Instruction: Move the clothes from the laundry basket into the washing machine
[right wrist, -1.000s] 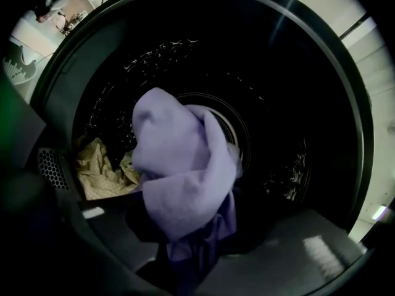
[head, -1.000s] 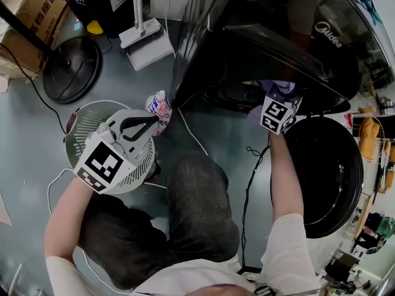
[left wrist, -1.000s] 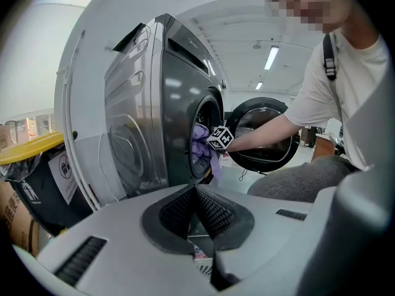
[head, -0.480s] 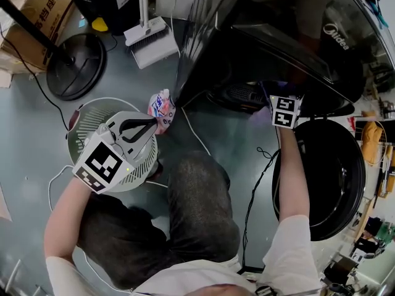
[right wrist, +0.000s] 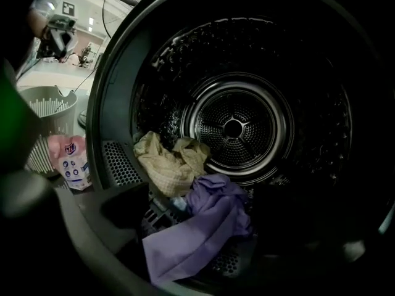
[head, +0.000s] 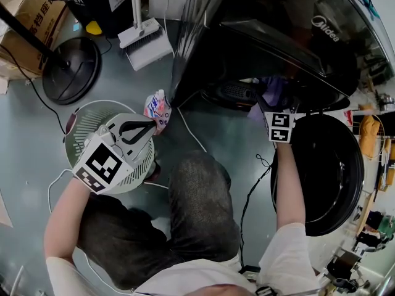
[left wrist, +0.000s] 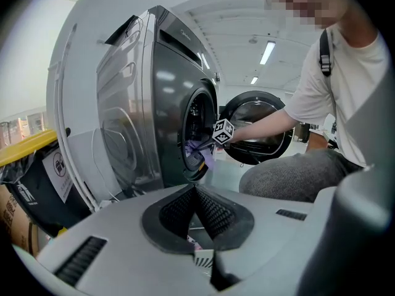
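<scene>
The dark washing machine [head: 278, 42] stands with its round door [head: 327, 171] swung open. My right gripper [head: 272, 105] is at the drum's mouth and its jaws are opening. A purple cloth [right wrist: 203, 233] lies loose on the lip between them, and no pad presses on it. A yellow checked cloth [right wrist: 166, 162] lies behind it in the drum [right wrist: 233, 128]. My left gripper [head: 150, 126] hovers over the white laundry basket [head: 83, 125], its black pads [left wrist: 210, 211] meeting at the tip with nothing between them.
A pink pouch [head: 157, 110] leans by the machine's corner next to the basket. A broom and dustpan [head: 145, 42], a black round stand base [head: 71, 69] and a cardboard box [head: 24, 17] are behind. A cable [head: 253, 184] runs along the floor beside the person's knee [head: 197, 208].
My right gripper sank lower at the drum mouth and its jaws spread, letting go of the purple cloth. The left gripper stayed over the basket.
</scene>
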Demonstrator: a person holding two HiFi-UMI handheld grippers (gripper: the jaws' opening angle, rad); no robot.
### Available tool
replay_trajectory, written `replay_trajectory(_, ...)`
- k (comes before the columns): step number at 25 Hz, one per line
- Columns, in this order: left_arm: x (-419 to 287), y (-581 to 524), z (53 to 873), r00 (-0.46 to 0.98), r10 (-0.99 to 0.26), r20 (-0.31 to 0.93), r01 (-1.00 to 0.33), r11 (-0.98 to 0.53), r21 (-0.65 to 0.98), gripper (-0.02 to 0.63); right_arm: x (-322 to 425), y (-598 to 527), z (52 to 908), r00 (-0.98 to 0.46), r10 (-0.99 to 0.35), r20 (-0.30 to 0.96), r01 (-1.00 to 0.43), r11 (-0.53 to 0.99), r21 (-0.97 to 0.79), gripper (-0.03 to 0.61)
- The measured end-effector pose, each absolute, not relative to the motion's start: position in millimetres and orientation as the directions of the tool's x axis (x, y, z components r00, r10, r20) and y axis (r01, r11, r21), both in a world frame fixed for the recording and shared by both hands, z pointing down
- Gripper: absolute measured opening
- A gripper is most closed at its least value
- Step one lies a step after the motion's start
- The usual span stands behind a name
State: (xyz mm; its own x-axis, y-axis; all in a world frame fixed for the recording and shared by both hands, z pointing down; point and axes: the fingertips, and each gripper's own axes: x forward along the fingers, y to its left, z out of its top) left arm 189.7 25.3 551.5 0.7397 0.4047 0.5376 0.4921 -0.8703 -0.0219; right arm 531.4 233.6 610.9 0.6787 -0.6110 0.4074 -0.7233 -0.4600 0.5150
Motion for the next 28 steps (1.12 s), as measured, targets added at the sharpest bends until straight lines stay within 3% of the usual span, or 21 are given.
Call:
replay_trajectory(11, 184.3, 24.9, 557.2, 0.727, 0.409, 0.552, 0.502, -0.865, -0.02, 0.006, 498.2, 267.1, 653.9, 0.636, -0.579, 0.51, -0.77, -0.434, 0.468, 0.523)
replay_trajectory(18, 181.3, 19.7, 558.1, 0.726, 0.408, 0.553, 0.498, -0.867, -0.015, 0.006, 491.3, 285.1, 699.8, 0.625, -0.479, 0.616, -0.78, -0.411, 0.472, 0.497)
replay_trajectory(22, 180.0, 18.8, 558.9, 0.727, 0.404, 0.556, 0.493, -0.87, -0.013, 0.006, 498.2, 293.2, 712.3, 0.652, -0.437, 0.62, -0.756, -0.43, 0.493, 0.426)
replay_trajectory(28, 176.2, 15.8, 563.1, 0.72, 0.396, 0.57, 0.488, -0.873, -0.011, 0.006, 512.5, 295.2, 707.8, 0.709, -0.405, 0.577, -0.703, -0.478, 0.527, 0.262)
